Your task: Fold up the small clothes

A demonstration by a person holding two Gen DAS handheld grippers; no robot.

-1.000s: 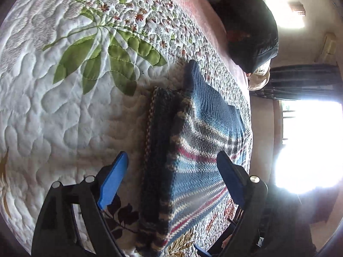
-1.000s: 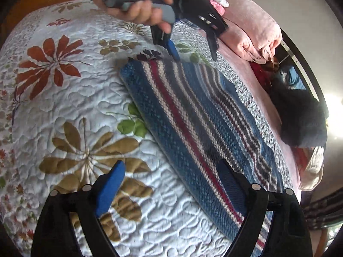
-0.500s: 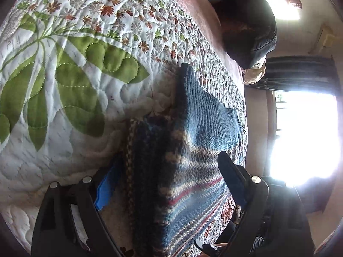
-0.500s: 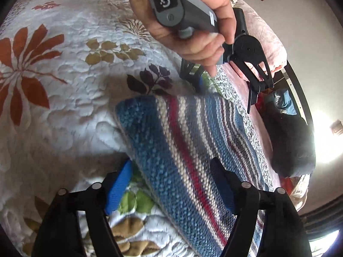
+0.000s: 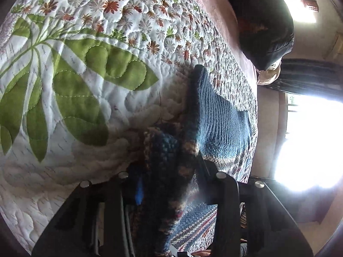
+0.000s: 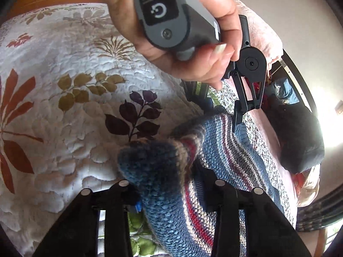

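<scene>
A small blue knitted sweater (image 5: 223, 120) with red and cream stripes lies on a floral quilt (image 5: 64, 128). In the left wrist view my left gripper (image 5: 169, 184) is shut on one bunched corner of the knit. In the right wrist view my right gripper (image 6: 169, 190) is shut on the near corner of the same sweater (image 6: 231, 160), which humps up between its fingers. A hand (image 6: 182, 49) holds the left gripper's grey handle just above and beyond, its fingers down at the sweater's far corner.
The quilt (image 6: 64, 128) spreads wide to the left in both views. A pink blanket (image 6: 265, 36) edges the bed's far side. A dark padded jacket (image 5: 265, 21) lies past the sweater, near a bright window (image 5: 310, 141).
Both grippers came down onto the sweater's end and went from open to shut on its two corners. The knit now bunches up between the fingers.
</scene>
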